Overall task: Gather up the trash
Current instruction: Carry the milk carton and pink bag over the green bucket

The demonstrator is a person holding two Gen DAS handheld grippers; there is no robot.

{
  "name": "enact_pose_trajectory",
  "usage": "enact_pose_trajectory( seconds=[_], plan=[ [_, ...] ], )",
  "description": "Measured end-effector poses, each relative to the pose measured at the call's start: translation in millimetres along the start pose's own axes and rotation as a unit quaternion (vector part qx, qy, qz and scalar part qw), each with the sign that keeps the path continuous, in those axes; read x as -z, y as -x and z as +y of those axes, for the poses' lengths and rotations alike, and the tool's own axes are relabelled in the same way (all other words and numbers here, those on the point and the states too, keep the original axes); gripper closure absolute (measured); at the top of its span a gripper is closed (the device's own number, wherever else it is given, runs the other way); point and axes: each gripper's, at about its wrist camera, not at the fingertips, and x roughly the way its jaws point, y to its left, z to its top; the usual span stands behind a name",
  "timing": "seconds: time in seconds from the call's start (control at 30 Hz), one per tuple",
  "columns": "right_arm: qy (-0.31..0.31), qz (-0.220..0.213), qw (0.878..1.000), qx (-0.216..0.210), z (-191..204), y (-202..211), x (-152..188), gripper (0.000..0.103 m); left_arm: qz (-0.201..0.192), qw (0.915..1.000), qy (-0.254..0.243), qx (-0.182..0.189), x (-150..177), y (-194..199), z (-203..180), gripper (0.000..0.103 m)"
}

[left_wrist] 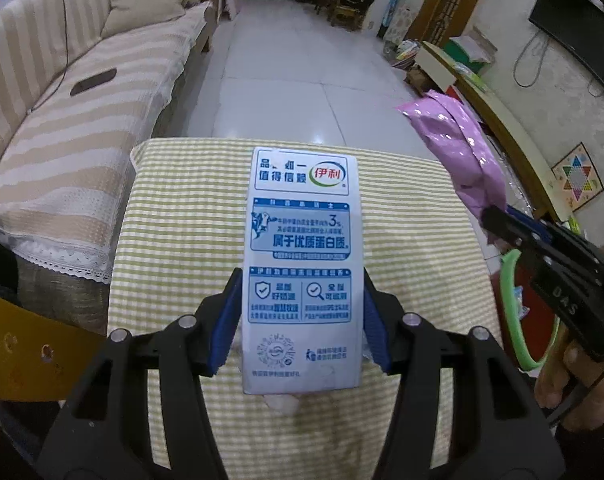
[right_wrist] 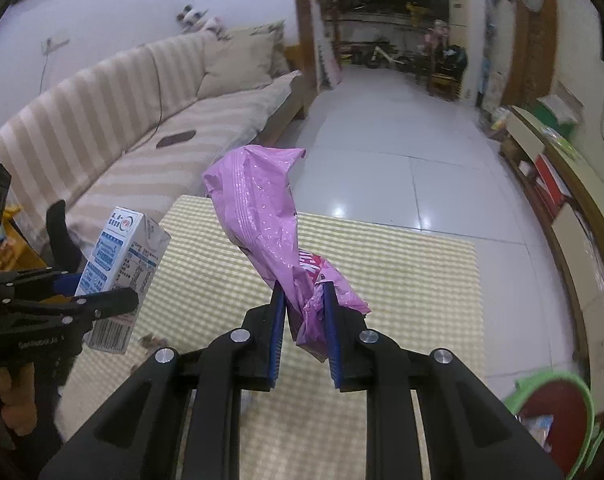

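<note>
My left gripper point(left_wrist: 300, 312) is shut on a white and blue milk carton point(left_wrist: 302, 264) and holds it above the green-striped cloth point(left_wrist: 182, 208). The carton also shows at the left of the right wrist view point(right_wrist: 120, 268). My right gripper point(right_wrist: 303, 312) is shut on a crumpled pink plastic wrapper point(right_wrist: 262, 216), lifted above the same cloth point(right_wrist: 381, 280). From the left wrist view the wrapper point(left_wrist: 457, 140) hangs at the right, held by the right gripper point(left_wrist: 497, 224). A bin with a green rim point(right_wrist: 553, 412) and some trash inside sits at the lower right.
A striped beige sofa point(left_wrist: 82, 120) runs along the left with a dark flat object point(left_wrist: 93, 81) on it. A low TV cabinet point(right_wrist: 573, 216) lines the right wall. White tiled floor point(left_wrist: 286, 80) stretches ahead. A white crumpled scrap point(left_wrist: 280, 402) lies on the cloth under the carton.
</note>
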Motion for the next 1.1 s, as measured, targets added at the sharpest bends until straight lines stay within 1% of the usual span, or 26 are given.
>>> enact_pose_trajectory(
  seconds=[0.2, 0.3, 0.5, 0.8, 0.97, 1.1],
  plan=[
    [-0.025, -0.011, 1.000, 0.003, -9.0, 47.5, 25.2, 0.085, -0.015, 0.9997, -0.021, 0.002, 7.4, 27.9, -28.7, 0.050],
    [-0.041, -0.019, 0.999, 0.004, -15.2, 67.6, 32.0, 0.085, -0.021, 0.9992, -0.035, 0.004, 9.9, 38.3, -43.5, 0.050],
    [-0.071, -0.035, 0.997, 0.010, -33.3, 93.4, 40.4, 0.085, -0.032, 0.9979, -0.057, 0.004, 15.9, 53.8, -67.1, 0.050],
    [-0.104, -0.054, 0.993, 0.016, -67.5, 119.4, 55.2, 0.085, -0.034, 0.9957, -0.086, 0.006, 19.0, 58.1, -103.3, 0.050],
    [-0.127, -0.059, 0.990, 0.030, -92.7, 132.5, 68.6, 0.085, -0.027, 0.9937, -0.107, 0.021, 21.0, 48.6, -134.4, 0.050],
    [-0.151, -0.061, 0.985, 0.048, -122.9, 142.8, 81.7, 0.085, -0.023, 0.9912, -0.124, 0.038, 20.7, 40.5, -161.6, 0.050]
  ],
)
